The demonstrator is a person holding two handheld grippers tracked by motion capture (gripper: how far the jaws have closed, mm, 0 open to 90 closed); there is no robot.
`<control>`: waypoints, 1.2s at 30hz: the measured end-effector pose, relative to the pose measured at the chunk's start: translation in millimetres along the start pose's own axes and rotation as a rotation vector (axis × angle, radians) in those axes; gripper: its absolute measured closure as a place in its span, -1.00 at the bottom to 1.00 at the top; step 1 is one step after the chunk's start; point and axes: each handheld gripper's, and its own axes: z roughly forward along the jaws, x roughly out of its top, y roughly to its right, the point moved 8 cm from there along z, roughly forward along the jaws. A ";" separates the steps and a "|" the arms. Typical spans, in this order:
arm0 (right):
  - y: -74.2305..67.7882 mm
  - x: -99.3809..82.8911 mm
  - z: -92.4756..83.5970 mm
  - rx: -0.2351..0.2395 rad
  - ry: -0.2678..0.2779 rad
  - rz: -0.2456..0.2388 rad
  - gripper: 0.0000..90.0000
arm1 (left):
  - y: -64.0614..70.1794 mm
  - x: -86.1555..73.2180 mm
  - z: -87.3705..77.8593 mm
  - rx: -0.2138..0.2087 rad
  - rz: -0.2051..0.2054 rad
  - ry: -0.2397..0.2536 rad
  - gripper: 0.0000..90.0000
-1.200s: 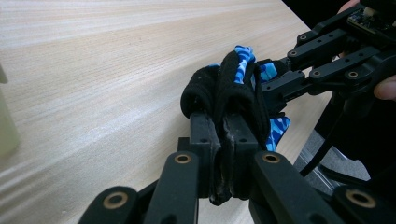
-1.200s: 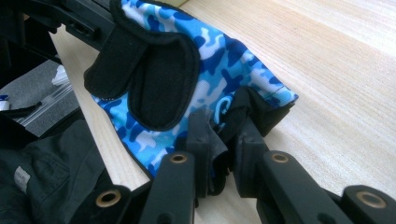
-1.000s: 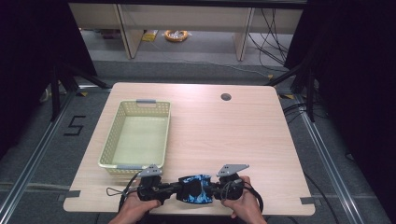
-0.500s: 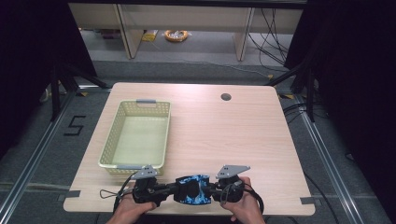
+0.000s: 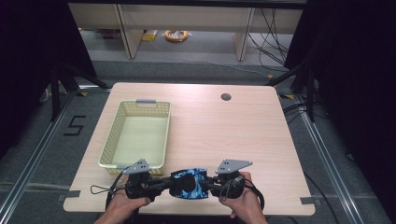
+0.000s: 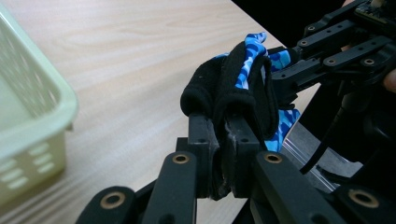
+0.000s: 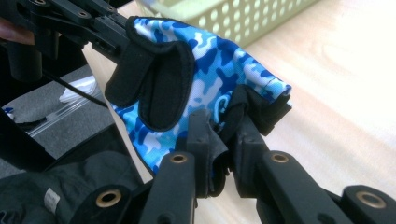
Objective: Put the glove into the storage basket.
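Both grippers have risen slightly with the glove [image 5: 189,183] since the earlier frame; left fingers [image 6: 205,140] and right fingers [image 7: 208,140] clamp its opposite ends, long axis 9-to-3 o'clock above the table [image 5: 233,135] near edge, basket [image 5: 122,123] at 11 o'clock.
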 end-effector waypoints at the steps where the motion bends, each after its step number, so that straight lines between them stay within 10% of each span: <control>1: -2.6 2.6 -0.9 0.009 0.000 0.009 0.78 | -0.8 2.5 -2.0 0.003 0.013 -0.001 0.82; 7: -0.9 22.4 -5.0 -0.002 0.034 -0.068 0.78 | -3.5 14.6 -10.7 0.013 0.012 0.016 0.82; 36: -10.1 57.8 1.9 0.019 0.027 -0.073 0.77 | -16.1 32.7 -30.3 0.063 0.013 0.016 0.80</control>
